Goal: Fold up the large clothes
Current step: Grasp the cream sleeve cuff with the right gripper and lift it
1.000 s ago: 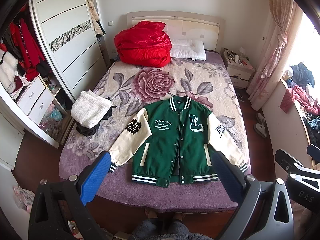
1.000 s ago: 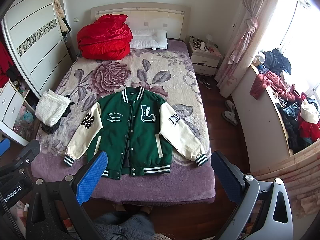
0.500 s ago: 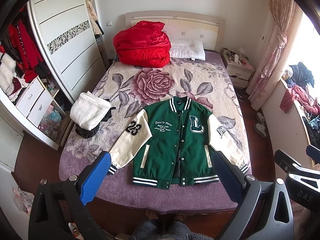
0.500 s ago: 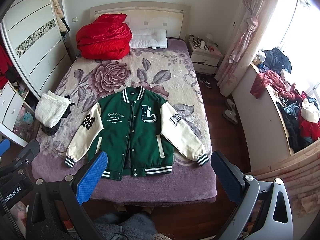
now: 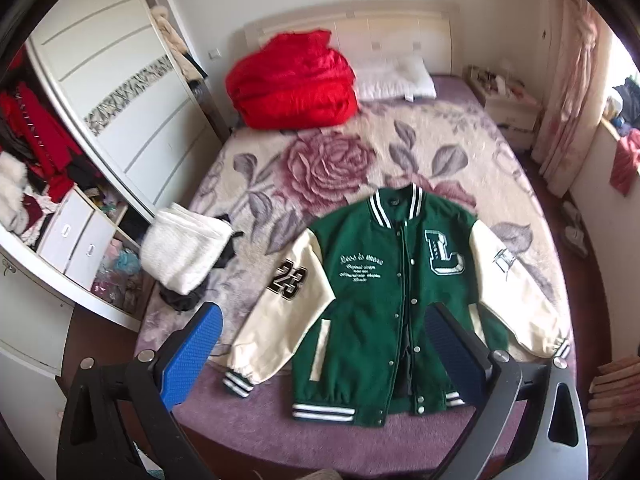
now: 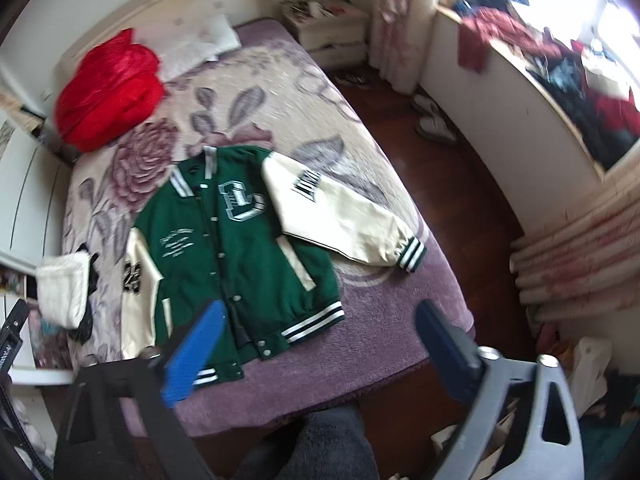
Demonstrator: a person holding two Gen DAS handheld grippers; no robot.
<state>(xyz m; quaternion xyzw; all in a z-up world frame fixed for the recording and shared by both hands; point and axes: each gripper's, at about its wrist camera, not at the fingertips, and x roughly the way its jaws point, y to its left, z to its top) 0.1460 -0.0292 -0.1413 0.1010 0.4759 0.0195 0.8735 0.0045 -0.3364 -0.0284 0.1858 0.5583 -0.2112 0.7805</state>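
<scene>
A green varsity jacket [image 5: 372,280] with cream sleeves lies flat, front up and buttoned, near the foot of the bed [image 5: 340,440]. My left gripper [image 5: 323,308] hangs open above the jacket's lower left half, nothing between its blue pads. In the right wrist view the jacket [image 6: 240,248] lies tilted, its far sleeve spread toward the bed's right edge. My right gripper [image 6: 320,308] hovers over the jacket's hem and the purple blanket [image 6: 380,300]. Its jaws are closing, with nothing between them.
A red duvet [image 5: 292,84] and a pillow [image 5: 396,80] sit by the headboard. A folded white blanket [image 5: 184,252] lies at the bed's left edge, beside an open wardrobe [image 5: 112,92]. Right of the bed are slippers [image 6: 432,120], a nightstand [image 6: 332,24] and a cluttered ledge [image 6: 560,72].
Both grippers have dropped toward the bed, so the jacket looks larger. The right wrist view has rolled, tilting the scene. The right jaws stand narrower than before.
</scene>
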